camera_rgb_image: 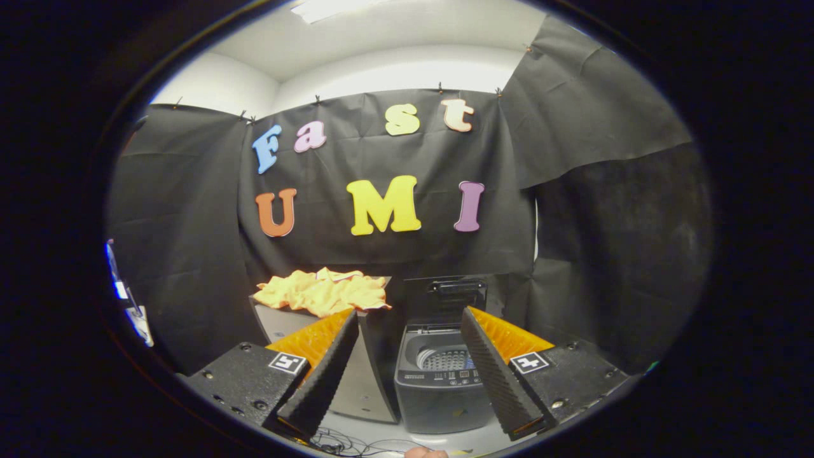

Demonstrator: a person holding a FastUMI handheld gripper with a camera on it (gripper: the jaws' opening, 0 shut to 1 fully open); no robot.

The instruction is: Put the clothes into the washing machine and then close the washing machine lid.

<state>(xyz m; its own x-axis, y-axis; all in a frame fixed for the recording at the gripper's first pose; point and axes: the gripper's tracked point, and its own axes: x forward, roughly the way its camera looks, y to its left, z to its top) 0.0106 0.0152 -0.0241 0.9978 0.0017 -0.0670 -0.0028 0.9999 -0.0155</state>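
An orange-yellow cloth (323, 292) lies crumpled on top of a grey box (286, 321), beyond my left finger. To its right stands a small grey top-loading washing machine (439, 388) with its lid (453, 294) raised upright at the back; the drum (446, 359) looks empty. My gripper (407, 324) is open, well short of both, with nothing between its fingers. The machine shows in the gap between the fingers, closer to the right one.
Black cloth walls close the booth behind and on both sides. Thin dark cables (343, 442) lie on the white floor (458, 442) below the fingers. A fingertip of a person's hand (425, 453) shows at the very bottom.
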